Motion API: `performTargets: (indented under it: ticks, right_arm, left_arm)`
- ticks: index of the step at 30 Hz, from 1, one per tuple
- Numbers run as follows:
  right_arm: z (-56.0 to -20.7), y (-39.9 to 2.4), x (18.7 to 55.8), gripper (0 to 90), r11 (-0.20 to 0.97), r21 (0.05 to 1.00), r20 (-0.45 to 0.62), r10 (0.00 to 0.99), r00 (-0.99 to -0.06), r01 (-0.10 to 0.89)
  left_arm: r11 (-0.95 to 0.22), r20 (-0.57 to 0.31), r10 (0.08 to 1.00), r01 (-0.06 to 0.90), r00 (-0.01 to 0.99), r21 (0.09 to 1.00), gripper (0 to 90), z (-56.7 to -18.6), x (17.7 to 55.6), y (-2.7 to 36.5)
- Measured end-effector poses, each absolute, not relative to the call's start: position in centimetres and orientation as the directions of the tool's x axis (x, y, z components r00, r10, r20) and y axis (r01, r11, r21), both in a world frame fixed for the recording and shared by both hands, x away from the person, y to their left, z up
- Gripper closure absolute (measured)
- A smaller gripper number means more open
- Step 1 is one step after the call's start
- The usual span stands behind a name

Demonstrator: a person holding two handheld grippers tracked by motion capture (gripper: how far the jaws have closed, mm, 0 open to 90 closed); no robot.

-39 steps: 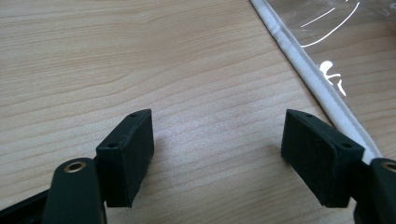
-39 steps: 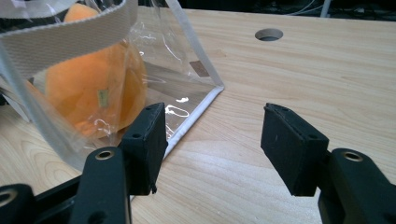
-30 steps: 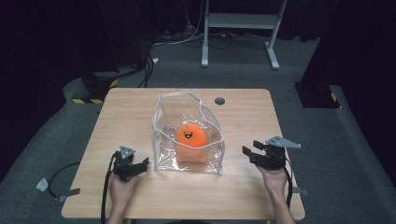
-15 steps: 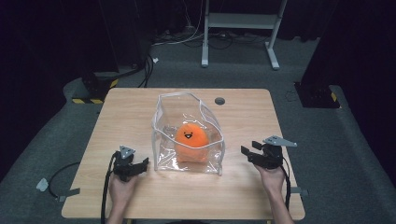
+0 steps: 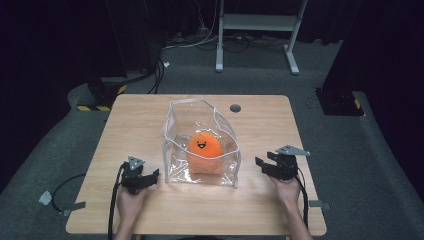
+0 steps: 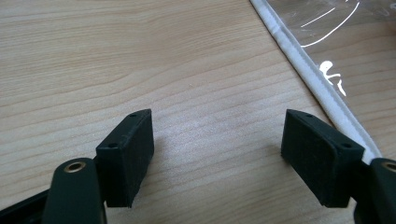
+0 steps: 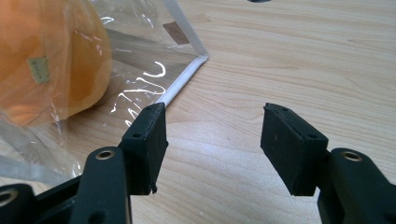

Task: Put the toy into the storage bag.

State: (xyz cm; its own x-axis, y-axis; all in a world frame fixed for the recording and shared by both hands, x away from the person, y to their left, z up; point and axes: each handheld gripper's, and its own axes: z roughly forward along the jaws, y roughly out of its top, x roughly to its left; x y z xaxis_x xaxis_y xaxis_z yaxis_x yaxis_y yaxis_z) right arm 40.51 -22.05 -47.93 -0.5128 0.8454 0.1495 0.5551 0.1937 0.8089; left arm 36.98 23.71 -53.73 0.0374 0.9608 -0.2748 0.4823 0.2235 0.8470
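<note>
A clear plastic bag [image 5: 176,150] with white edging stands open-topped in the middle of the wooden table [image 5: 130,120]. Inside it sits an orange plush ball [image 5: 204,150] with a small black face. My left gripper [image 5: 150,176] rests low on the table just left of the bag, open, nothing between its jaws; the bag's white seam [image 6: 322,88] runs past its right jaw. My right gripper [image 5: 260,165] sits to the bag's right, open and empty. In the right gripper view the plush [image 7: 46,60] and the bag's corner seam [image 7: 182,81] lie ahead on the left.
A small dark round hole [image 5: 235,108] marks the table near its far edge. Beyond the table are a grey floor, cables and a white metal stand [image 5: 255,30]. A loose cable and clips [image 5: 55,197] lie on the floor at the left.
My right gripper has shifted slightly left toward the bag. The left gripper, the bag and the plush look unmoved.
</note>
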Motion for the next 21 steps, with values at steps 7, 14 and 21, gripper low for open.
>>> performTargets:
  ticks: [7, 14, 21]
  right_arm:
    - [-48.5, -21.9, 40.8, 40.2, 0.217, 0.798, 0.123, 0.855, -0.504, 0.562]
    - [-49.0, -21.6, 41.0, 40.3, 0.225, 0.789, 0.116, 0.86, -0.498, 0.572]
    - [-49.5, -21.3, 41.2, 40.3, 0.239, 0.78, 0.103, 0.862, -0.496, 0.578]
  left_arm:
    - [0.221, -0.273, 0.961, 0.485, 0.038, 0.846, 25.5, -53.7, 37.0, 23.7]
    - [0.22, -0.272, 0.961, 0.485, 0.039, 0.846, 25.4, -53.7, 37.0, 23.7]
    - [0.22, -0.272, 0.961, 0.485, 0.039, 0.846, 25.4, -53.7, 37.0, 23.7]
